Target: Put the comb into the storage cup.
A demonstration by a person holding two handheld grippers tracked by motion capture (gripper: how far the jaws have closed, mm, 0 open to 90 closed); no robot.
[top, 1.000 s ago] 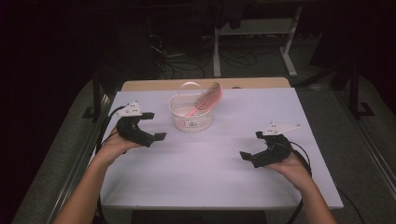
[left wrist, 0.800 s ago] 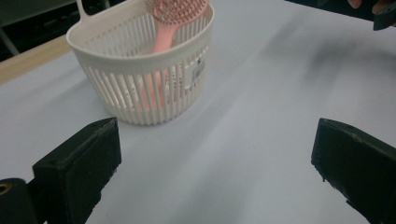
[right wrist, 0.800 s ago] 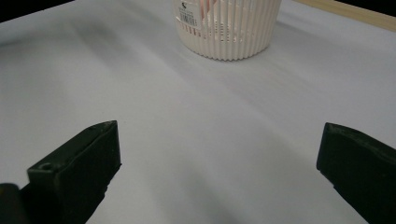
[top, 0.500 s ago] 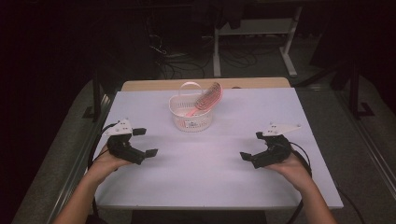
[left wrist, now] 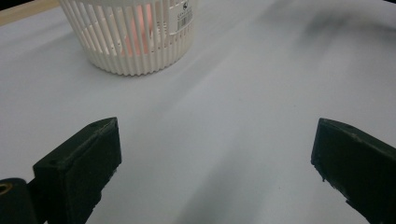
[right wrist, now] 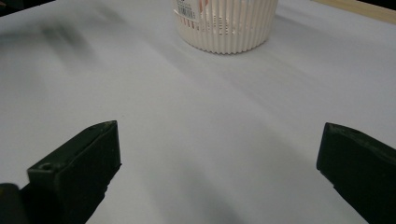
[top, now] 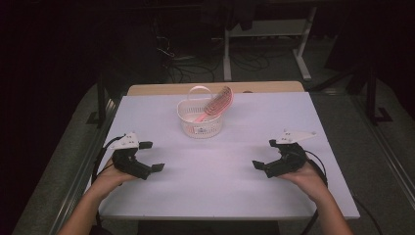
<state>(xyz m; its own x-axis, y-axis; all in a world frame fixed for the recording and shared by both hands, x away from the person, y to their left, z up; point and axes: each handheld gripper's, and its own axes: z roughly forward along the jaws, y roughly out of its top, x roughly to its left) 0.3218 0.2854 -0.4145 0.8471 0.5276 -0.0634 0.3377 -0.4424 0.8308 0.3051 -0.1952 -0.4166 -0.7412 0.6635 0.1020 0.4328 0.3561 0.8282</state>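
White slatted basket (top: 199, 117) sits mid-table toward the far edge, pink hairbrush (top: 218, 103) leaning out over its rim. Both tongs spread, empty: left tongs (top: 147, 161) and right tongs (top: 263, 163) well short of the basket. Risk: a nudge tips the light basket, brush spills. Versus earlier: left tongs pulled back from the basket; right unchanged.

My left black two-jaw gripper (top: 149, 157) and right black two-jaw gripper (top: 265, 154) each carry a pale grey plate. The flat tabletop (top: 220, 166) is plain white. At the far middle, the round white plastic basket (top: 199, 117) has vertical slats and holds a pink ribbed brush (top: 219, 102).
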